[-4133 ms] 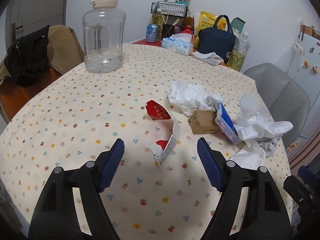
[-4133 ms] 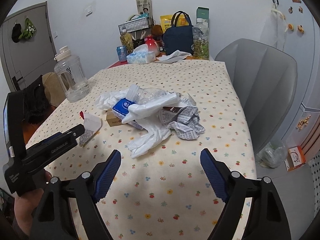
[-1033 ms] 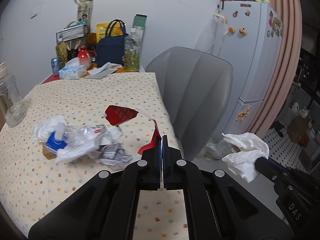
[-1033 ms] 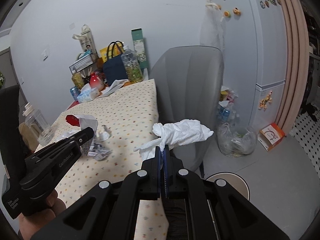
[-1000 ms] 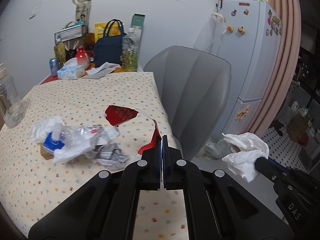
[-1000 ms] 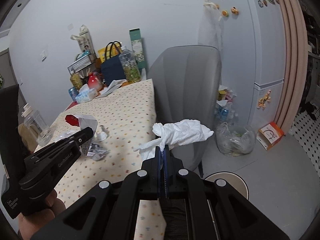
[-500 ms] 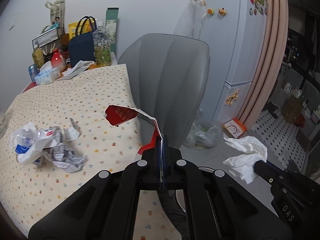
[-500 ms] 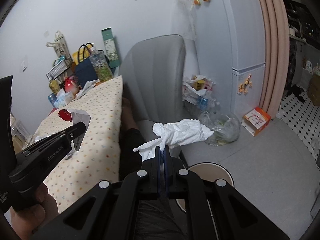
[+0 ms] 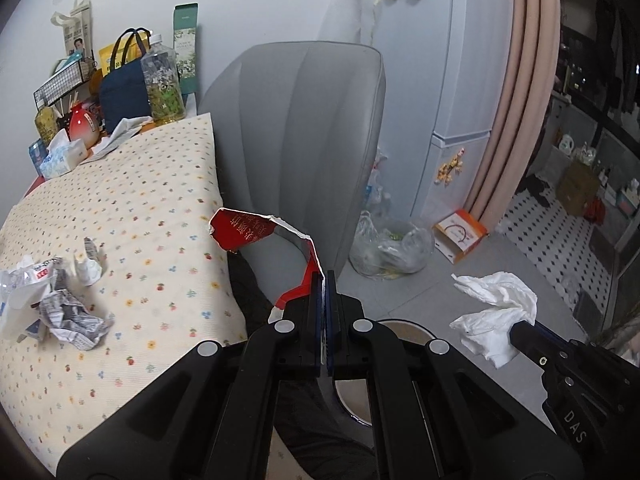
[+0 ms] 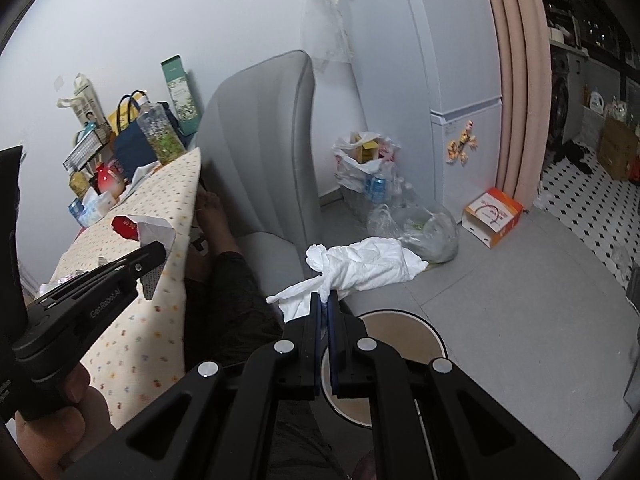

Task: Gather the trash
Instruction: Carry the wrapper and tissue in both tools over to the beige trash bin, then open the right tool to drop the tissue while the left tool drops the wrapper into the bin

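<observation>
My left gripper (image 9: 323, 276) is shut on a torn red and white paper wrapper (image 9: 244, 232), held off the table's right edge. My right gripper (image 10: 324, 298) is shut on a crumpled white tissue (image 10: 364, 264), which also shows in the left wrist view, the tissue (image 9: 496, 312) hanging at lower right. A round waste bin (image 10: 400, 336) with a pale inside stands on the floor just below and beyond the right gripper; its rim (image 9: 404, 324) peeks past the left gripper. More crumpled trash (image 9: 52, 300) lies on the flowered tablecloth (image 9: 140, 208).
A grey chair (image 9: 308, 140) stands at the table end, with a person's dark-clothed leg (image 10: 224, 304) between the table and the bin. Plastic bags (image 10: 416, 224) and an orange box (image 10: 492, 214) sit on the floor by the fridge (image 10: 440, 80). Bags and bottles (image 9: 132, 80) crowd the table's far end.
Both grippers have swung right and downward, away from the table, carrying the wrapper and the tissue. The floor and the round bin have come into view below them.
</observation>
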{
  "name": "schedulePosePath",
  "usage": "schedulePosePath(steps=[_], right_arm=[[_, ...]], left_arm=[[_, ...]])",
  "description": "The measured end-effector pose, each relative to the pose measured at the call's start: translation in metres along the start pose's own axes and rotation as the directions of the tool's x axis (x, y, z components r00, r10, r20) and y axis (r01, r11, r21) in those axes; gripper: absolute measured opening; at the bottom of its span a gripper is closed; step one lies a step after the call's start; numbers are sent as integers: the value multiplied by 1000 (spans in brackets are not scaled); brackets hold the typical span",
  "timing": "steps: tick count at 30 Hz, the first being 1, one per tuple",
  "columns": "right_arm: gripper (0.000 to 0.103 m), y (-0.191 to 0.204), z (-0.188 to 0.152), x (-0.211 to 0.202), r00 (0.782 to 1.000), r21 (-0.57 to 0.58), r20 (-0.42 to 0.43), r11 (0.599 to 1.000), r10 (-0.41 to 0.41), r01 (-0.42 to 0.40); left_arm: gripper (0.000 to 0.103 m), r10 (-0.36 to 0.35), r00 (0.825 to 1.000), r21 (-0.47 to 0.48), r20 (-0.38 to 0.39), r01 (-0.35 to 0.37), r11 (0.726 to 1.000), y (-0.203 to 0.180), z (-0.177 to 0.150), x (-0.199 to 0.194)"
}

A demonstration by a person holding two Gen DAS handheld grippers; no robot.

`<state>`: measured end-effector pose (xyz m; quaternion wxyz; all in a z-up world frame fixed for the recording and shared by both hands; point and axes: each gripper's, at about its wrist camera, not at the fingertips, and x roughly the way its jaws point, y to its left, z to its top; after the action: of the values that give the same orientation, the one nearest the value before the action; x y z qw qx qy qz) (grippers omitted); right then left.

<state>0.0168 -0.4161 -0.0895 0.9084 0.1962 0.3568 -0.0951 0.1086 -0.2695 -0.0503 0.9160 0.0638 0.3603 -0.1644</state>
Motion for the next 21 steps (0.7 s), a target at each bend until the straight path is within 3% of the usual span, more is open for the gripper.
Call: schedulePosePath(steps=[12, 14, 21], right_arm=[[11, -28, -15, 47, 994, 54, -100, 998, -38, 44], [43, -32, -17, 51, 993, 61, -110, 997, -37, 44], [44, -43, -21, 60, 993, 77, -116, 997, -23, 32]], left_arm=[[3, 32, 998, 12, -52, -31, 999, -1, -7, 22], [3, 34, 998, 18, -58, -33, 999, -4, -8, 24], [3, 32, 996, 47, -79, -28, 999, -16, -11, 35]])
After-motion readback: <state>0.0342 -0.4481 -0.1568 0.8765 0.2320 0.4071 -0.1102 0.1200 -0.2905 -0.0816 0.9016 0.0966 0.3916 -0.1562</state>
